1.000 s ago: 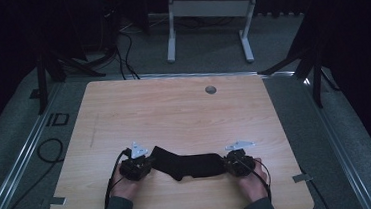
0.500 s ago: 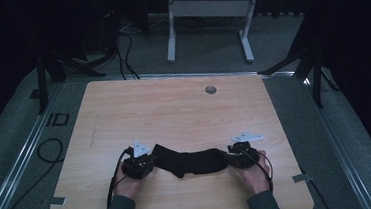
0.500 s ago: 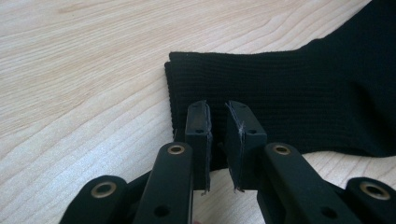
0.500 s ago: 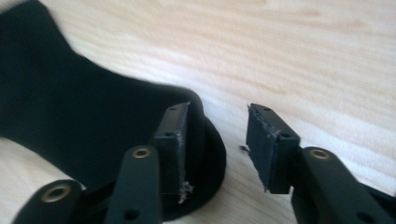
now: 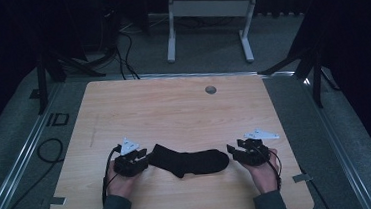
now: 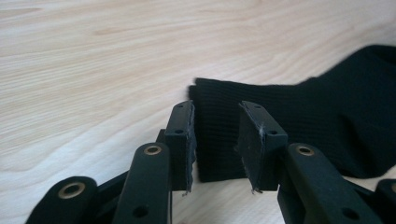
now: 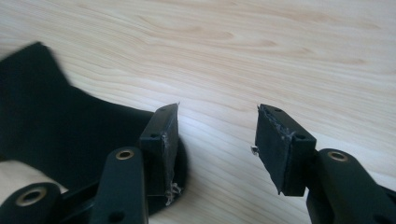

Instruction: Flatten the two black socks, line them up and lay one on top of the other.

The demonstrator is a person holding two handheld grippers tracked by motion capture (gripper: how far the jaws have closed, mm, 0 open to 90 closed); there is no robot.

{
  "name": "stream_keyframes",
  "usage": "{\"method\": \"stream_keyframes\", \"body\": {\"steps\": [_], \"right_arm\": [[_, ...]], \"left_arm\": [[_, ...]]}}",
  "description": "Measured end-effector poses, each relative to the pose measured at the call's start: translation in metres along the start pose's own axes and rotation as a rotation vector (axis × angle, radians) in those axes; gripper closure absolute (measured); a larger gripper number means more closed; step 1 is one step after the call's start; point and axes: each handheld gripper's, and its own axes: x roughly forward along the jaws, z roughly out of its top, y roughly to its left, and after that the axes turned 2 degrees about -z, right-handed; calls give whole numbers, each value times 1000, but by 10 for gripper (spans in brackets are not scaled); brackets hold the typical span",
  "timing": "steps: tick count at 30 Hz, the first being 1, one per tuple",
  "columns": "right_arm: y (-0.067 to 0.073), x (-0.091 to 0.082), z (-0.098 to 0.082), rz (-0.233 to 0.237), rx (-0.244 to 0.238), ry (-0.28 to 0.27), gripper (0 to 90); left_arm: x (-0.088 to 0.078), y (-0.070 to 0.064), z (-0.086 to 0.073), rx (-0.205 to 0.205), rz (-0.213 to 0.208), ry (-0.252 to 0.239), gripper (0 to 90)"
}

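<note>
Black sock (image 5: 190,161) with fine ribbed knit at the cuff, between the grippers. Pale wood-grain surface (image 5: 174,110) beneath, with darker streaks. Black left gripper (image 6: 215,140) and black right gripper (image 7: 217,144), each topped by a light grey plate.

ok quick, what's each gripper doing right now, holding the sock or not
Left gripper: open, jaws just opened, the black sock cuff lies between them, not pinched.
Right gripper: open, jaws just opened, holding nothing, sock beside its left jaw.
</note>
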Motion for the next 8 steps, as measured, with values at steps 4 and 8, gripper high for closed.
{"method": "stream_keyframes", "body": {"steps": [4, 8], "right_arm": [[-11, 4, -6, -45, 15, 20, 487], [-24, 9, -12, -79, 40, 37, 487]], "left_arm": [[-3, 7, 0, -24, 21, -6, 645], [-4, 11, 0, -28, 36, -2, 625]]}}
